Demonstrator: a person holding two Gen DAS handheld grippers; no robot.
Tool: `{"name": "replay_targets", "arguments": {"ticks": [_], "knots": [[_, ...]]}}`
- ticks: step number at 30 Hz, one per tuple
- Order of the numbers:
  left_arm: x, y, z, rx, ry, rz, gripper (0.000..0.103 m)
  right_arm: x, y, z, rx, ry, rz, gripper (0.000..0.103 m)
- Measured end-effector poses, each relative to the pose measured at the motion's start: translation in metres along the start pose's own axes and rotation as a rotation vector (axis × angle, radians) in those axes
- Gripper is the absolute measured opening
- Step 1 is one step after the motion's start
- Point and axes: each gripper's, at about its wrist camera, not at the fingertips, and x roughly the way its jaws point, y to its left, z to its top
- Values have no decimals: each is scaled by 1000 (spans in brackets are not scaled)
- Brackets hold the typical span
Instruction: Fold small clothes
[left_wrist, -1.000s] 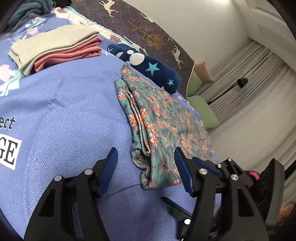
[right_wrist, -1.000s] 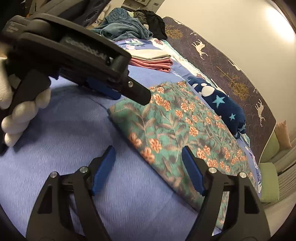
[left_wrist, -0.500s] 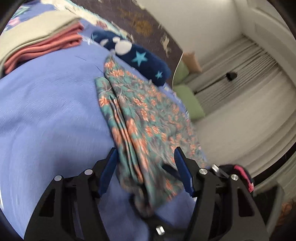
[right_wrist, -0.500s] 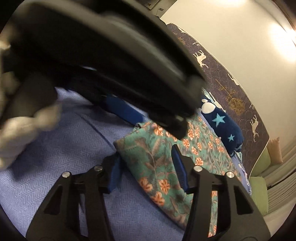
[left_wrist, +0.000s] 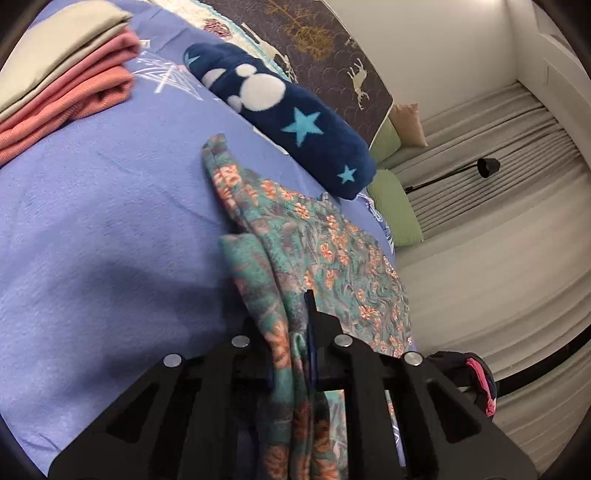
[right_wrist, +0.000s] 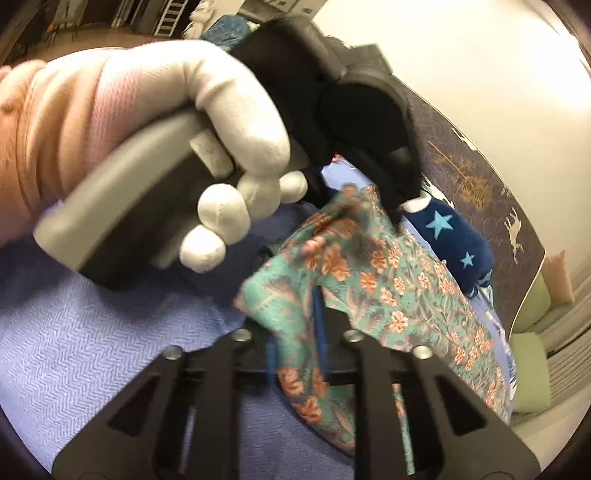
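item: floral garment (left_wrist: 325, 258), half-folded on blue bed sheet (left_wrist: 92, 229); left tool (left_wrist: 291, 354) and right tool (right_wrist: 295, 347) both clamped on its near edge; step: fold-over; next likely needs lifting both corners together.

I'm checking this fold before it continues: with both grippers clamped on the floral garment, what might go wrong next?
1. The left gripper and right gripper each pinch a bunched edge of the floral garment, so a layer may slip free and skew the fold.
2. The navy star fleece lies close beside it; a carried edge might drag it.
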Motion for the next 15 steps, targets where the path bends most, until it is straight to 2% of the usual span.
{"name": "replay_targets", "arguments": {"ticks": [4, 7, 15], "knots": [[-14, -35, 9, 49, -50, -31, 12, -25, -36, 0, 142, -70, 25, 10], [-14, -68, 15, 106, -48, -6, 12, -42, -57, 0, 196, -110, 19, 10], [24, -156, 20, 200, -26, 38, 12, -82, -132, -31, 415, -177, -6, 10]]}}
